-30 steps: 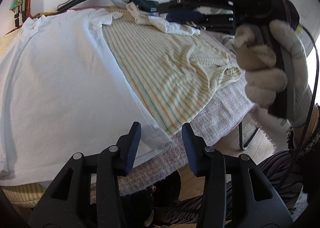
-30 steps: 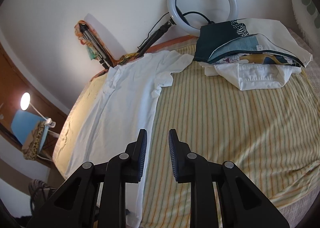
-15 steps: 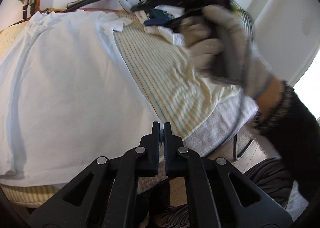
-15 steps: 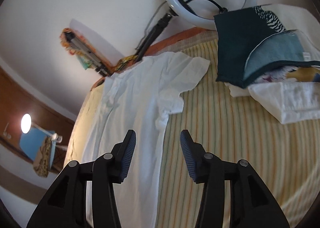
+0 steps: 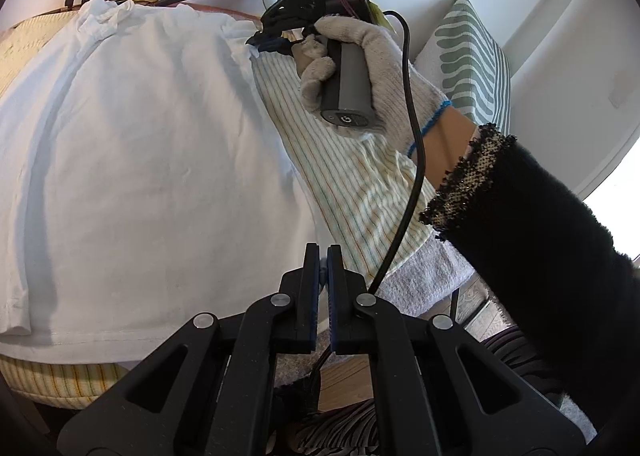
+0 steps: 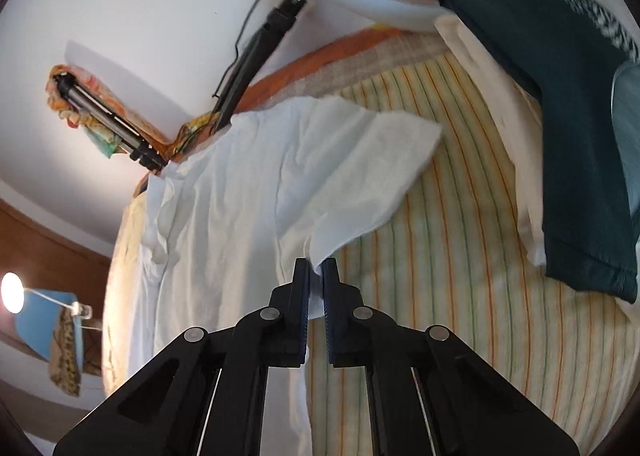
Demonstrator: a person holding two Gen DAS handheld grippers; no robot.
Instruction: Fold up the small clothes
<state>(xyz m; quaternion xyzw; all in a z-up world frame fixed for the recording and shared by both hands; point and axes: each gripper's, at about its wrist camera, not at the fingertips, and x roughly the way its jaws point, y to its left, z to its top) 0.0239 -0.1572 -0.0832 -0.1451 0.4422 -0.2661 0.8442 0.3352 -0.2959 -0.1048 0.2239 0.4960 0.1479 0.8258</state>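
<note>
The shirt (image 5: 140,160) is being kept flat on the striped bed (image 6: 440,296). Its hem corner is being pinched by the left gripper (image 5: 323,252), its sleeve edge by the right gripper (image 6: 316,272), likely for folding one side over.

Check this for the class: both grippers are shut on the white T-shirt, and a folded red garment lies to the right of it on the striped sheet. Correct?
Not quite: the right wrist view shows the folded garment is dark teal, not red. The rest holds: left gripper and right gripper pinch the white T-shirt on the striped sheet.
</note>
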